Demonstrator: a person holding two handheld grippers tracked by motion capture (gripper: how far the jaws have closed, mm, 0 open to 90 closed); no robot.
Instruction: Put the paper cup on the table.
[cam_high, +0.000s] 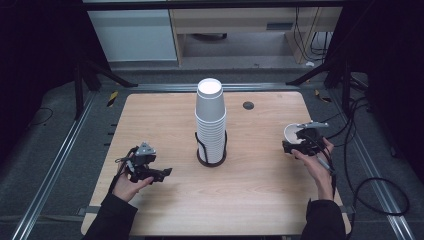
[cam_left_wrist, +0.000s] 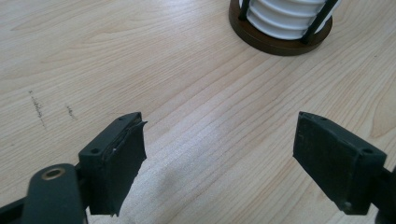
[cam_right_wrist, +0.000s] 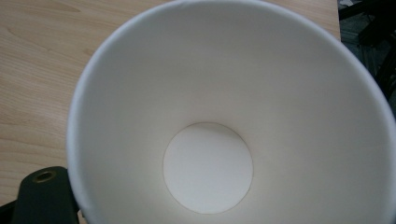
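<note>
Right gripper (cam_high: 301, 143), at the table's (cam_high: 260, 200) right edge, grips a white paper cup (cam_high: 292, 133). Left gripper (cam_high: 162, 173), near-left, jaws wide, empty. Cup stack (cam_high: 210, 120) centre.

Left gripper (cam_left_wrist: 219, 149) jaws gape wide above bare table (cam_left_wrist: 140, 60), cup stack (cam_left_wrist: 287, 16) beyond.

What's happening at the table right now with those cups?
A person works with a gripper in each hand. The right gripper holds a single white paper cup at the table's right side, its mouth facing the gripper's camera. The left gripper rests low over the wooden table with its jaws wide apart and nothing between them. A tall stack of cups stands upside down in a dark holder at the middle.
</note>
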